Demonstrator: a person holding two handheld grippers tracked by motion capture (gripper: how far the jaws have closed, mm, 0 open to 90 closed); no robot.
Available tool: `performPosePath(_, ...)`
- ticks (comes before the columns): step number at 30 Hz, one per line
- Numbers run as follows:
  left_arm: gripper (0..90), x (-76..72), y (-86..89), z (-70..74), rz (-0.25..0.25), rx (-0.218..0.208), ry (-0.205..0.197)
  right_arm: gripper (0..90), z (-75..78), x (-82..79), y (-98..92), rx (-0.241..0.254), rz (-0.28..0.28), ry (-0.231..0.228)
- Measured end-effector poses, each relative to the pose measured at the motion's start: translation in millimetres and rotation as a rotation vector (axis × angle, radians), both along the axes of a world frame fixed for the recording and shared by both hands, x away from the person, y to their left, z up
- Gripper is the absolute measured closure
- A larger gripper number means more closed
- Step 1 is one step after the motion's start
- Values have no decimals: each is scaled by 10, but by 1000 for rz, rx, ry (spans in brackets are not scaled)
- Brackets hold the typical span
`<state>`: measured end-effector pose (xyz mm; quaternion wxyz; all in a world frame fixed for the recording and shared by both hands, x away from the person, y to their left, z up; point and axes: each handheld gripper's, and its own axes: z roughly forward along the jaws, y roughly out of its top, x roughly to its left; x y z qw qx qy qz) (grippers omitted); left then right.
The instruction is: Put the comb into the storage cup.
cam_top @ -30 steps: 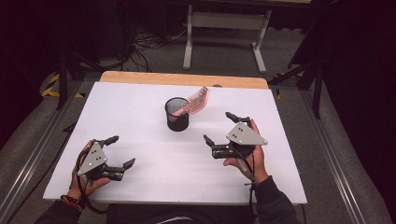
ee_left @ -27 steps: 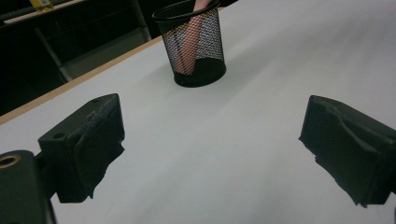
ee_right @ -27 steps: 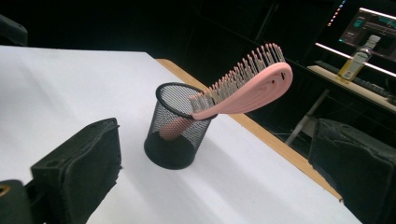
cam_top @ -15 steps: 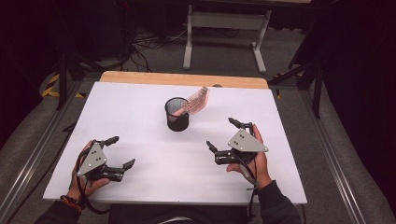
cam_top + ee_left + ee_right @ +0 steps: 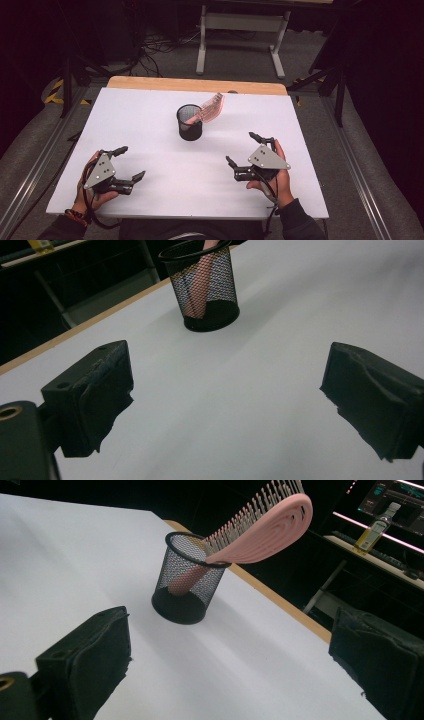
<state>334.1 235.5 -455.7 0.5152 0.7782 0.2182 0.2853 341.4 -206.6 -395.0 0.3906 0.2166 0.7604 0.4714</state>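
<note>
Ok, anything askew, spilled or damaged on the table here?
Nothing spilled or damaged. The pink hairbrush stands handle-down in the black mesh cup, leaning over its rim with the head sticking out. The cup stands upright.

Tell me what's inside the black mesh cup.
A pink hairbrush stands handle-down in the black mesh cup, its bristled head leaning out over the rim. The solid base hides the handle's tip.

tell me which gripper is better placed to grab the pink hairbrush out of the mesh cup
Probably the right gripper: its jaws are open, and the pink hairbrush leans out of the mesh cup toward its side. The left gripper sits across the cup from that lean.
</note>
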Motion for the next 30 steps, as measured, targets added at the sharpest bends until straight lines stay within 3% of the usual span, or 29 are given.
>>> performPosePath(13,73,-1,-4,-3,-1,-4,4,42,-164,-72,-137,-43,-40,-20)
performPosePath(22,73,2,-4,-5,2,-7,7,44,-294,-84,-331,-9,-78,15)
performPosePath(30,69,2,7,-1,8,-19,3,44,-397,-122,-486,-19,-112,15)
